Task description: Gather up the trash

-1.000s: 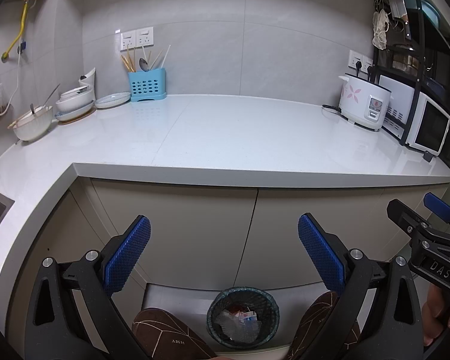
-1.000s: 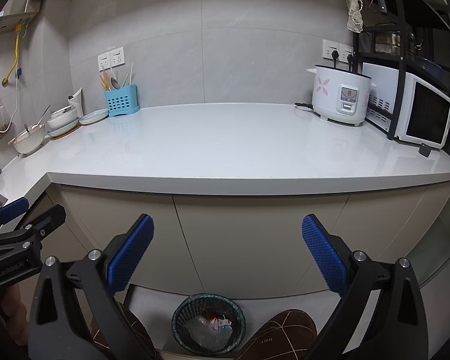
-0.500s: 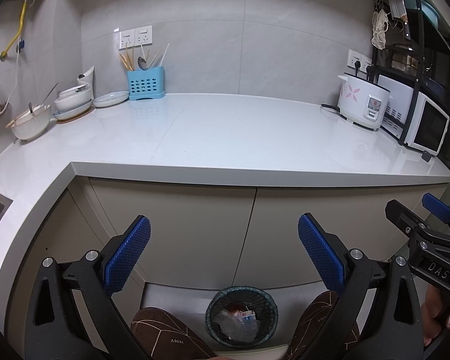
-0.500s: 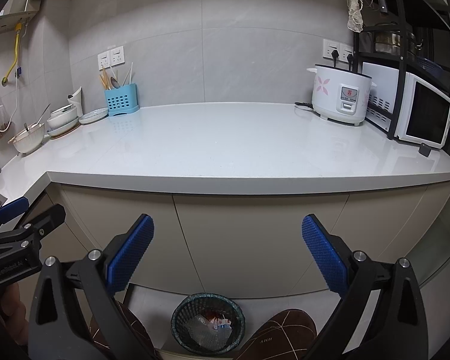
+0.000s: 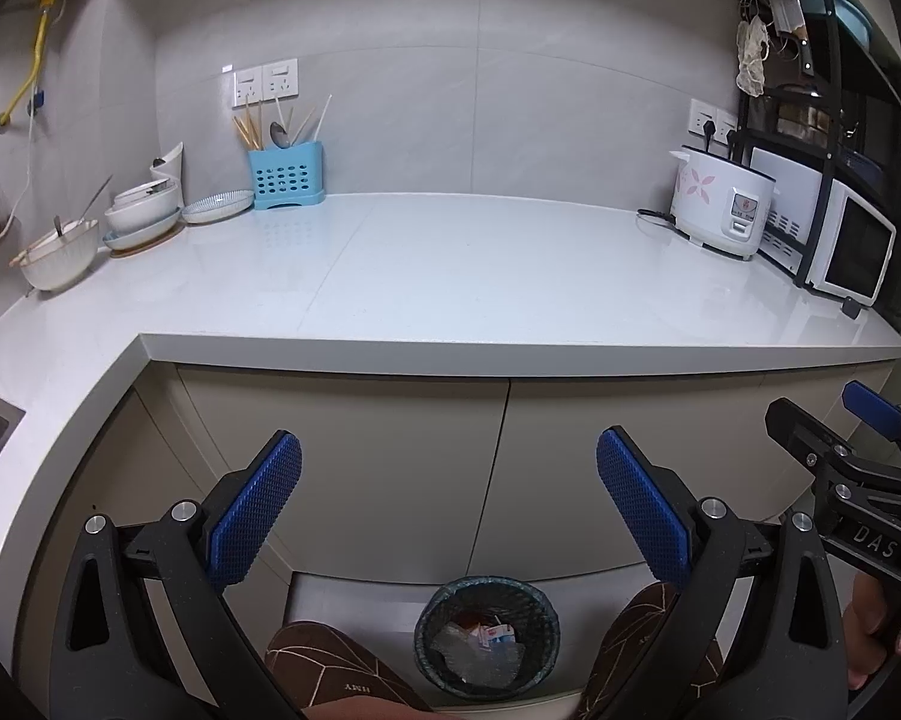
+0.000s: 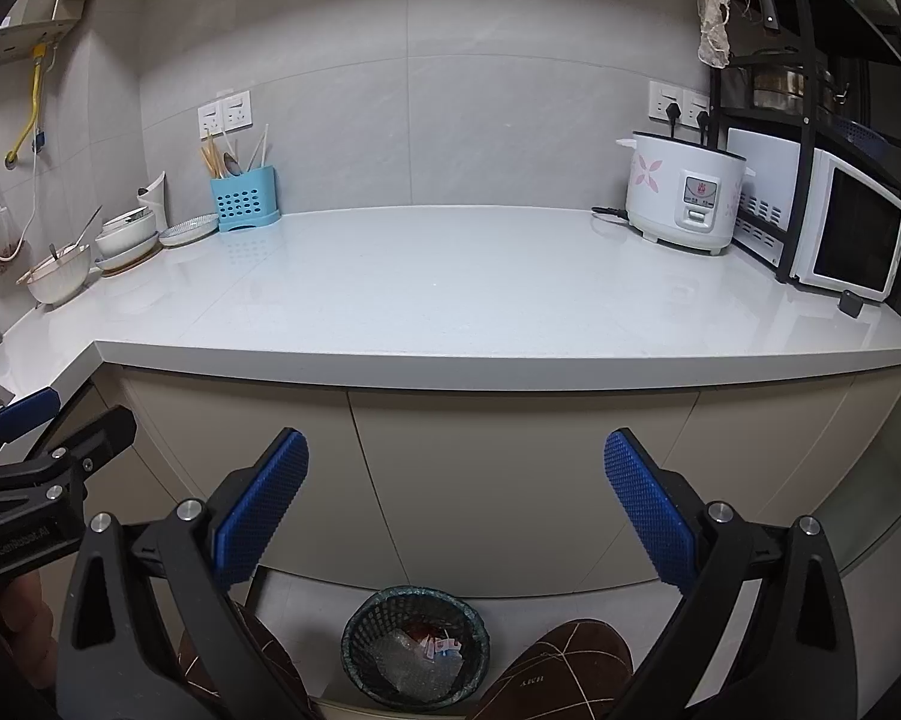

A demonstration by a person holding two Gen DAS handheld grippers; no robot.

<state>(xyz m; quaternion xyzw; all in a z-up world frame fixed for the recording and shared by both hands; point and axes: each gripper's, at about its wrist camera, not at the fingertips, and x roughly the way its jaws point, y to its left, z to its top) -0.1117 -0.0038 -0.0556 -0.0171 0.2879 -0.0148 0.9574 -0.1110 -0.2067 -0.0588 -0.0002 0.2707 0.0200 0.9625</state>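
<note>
Home kitchen — countertop [image 6: 450,276], rice cooker [image 6: 681,201], microwave [image 6: 852,234]

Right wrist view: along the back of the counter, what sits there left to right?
Bowl with spoon → stacked bowls → plate → blue utensil holder → rice cooker → microwave.

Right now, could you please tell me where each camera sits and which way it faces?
Left wrist: on the left claw, open, looking across the countertop towards the tiled wall; its blue pads, brown slippers and the right claw at right show.
Right wrist: on the right claw, open, facing the same way; slippers and the left claw at left show.
Shared: countertop, rice cooker, blue utensil holder, trash basket on the floor.
</note>
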